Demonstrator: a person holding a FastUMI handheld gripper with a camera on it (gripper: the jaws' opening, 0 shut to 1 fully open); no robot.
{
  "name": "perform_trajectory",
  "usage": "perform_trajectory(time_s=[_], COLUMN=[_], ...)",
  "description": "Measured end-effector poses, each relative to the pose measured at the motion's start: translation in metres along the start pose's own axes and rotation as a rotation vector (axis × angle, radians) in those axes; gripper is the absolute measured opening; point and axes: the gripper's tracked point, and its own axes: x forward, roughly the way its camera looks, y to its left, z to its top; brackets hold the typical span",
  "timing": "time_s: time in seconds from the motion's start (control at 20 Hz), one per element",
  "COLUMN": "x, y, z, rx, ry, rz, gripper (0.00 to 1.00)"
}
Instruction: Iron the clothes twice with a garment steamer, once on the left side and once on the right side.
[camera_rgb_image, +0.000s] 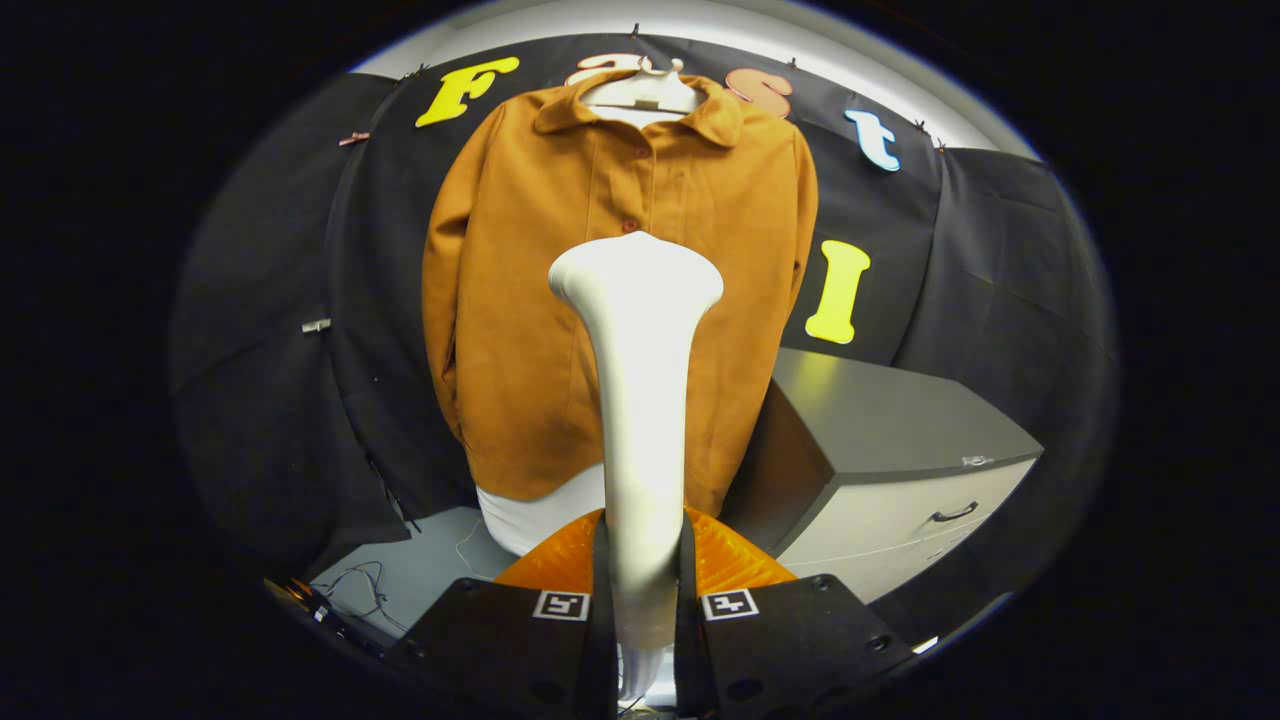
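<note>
Both tongs fingers clamp the steamer, jacket hanging beyond.

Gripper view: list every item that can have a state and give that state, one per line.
gripper: shut on the steamer's handle.
steamer: held upright, head in front of the jacket's middle.
jacket: hanging on a hanger, buttoned.
hanger: up on the booth wall, carrying the jacket.
cabinet: drawers closed.
</note>
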Motion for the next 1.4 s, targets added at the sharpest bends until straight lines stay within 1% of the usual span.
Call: perform_trajectory(time_s=[0.35, 0.6, 0.9, 1.15, 1.4], x=[-0.048, -0.073, -0.112, -0.144, -0.159], y=[-0.028, -0.041, -0.057, -0.066, -0.076], z=[0.076, 0.116, 0.155, 0.181, 0.195], rx=[0.052, 0.077, 0.119, 0.123, 0.126], ry=[-0.117, -0.189, -0.247, -0.295, -0.319], rz=[-0.019, -0.042, -0.066, -0.081, -0.095], gripper=[0.26, 0.26, 0.26, 0.26, 0.26])
